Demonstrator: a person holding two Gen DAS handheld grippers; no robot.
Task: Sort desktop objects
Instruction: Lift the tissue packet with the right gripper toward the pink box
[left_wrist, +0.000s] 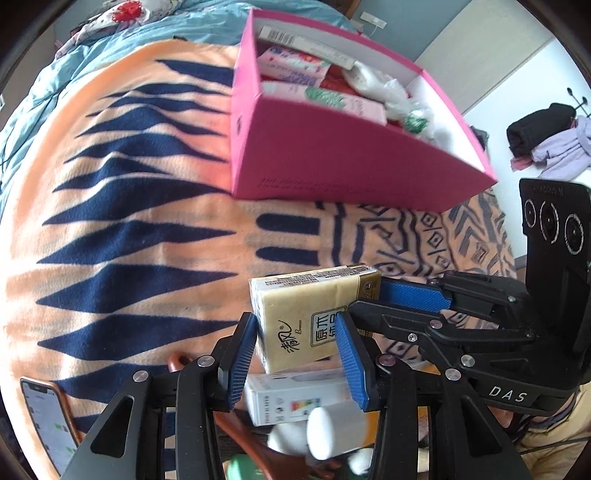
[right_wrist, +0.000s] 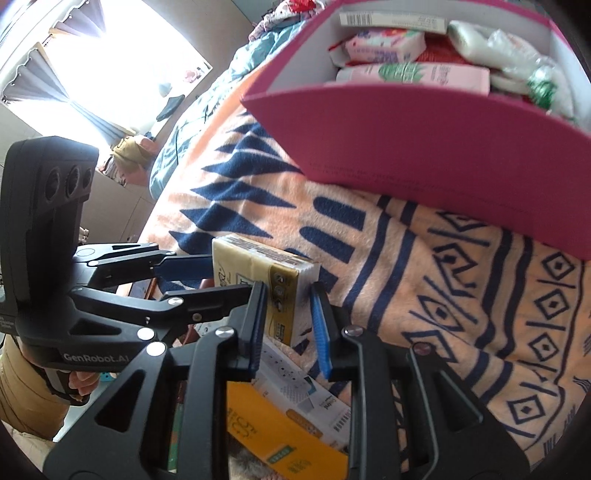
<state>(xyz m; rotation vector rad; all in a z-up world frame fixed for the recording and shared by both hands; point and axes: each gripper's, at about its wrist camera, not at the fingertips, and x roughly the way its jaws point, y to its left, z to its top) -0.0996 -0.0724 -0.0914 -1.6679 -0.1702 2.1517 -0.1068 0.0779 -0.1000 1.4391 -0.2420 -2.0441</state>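
Nearest the left wrist camera, the left gripper (left_wrist: 299, 358) has its blue fingers (left_wrist: 242, 363) on either side of a yellow tissue pack (left_wrist: 295, 317). One pad touches the pack's left face; the other lies over its front, so I cannot tell whether they clamp it. The right gripper (right_wrist: 290, 325) reaches the same pack (right_wrist: 255, 269) from the other side. In the right wrist view one finger (right_wrist: 258, 325) presses the pack's printed end and the other (right_wrist: 320, 332) stands just beside its white face, a narrow gap showing. Whether this grip is firm I also cannot tell.

The pack is held above a pile of goods: a white carton (left_wrist: 291, 398), a white cylinder (left_wrist: 332, 430) and an orange box (right_wrist: 284, 435). Beyond it lies an orange and navy blanket (left_wrist: 122, 229) on a bed. A pink box (left_wrist: 332, 162) sits on the blanket, well apart from the pack, holding pink packets (left_wrist: 295, 66) and white bags (left_wrist: 388, 88). A phone (left_wrist: 48, 421) lies at the blanket's near left edge.
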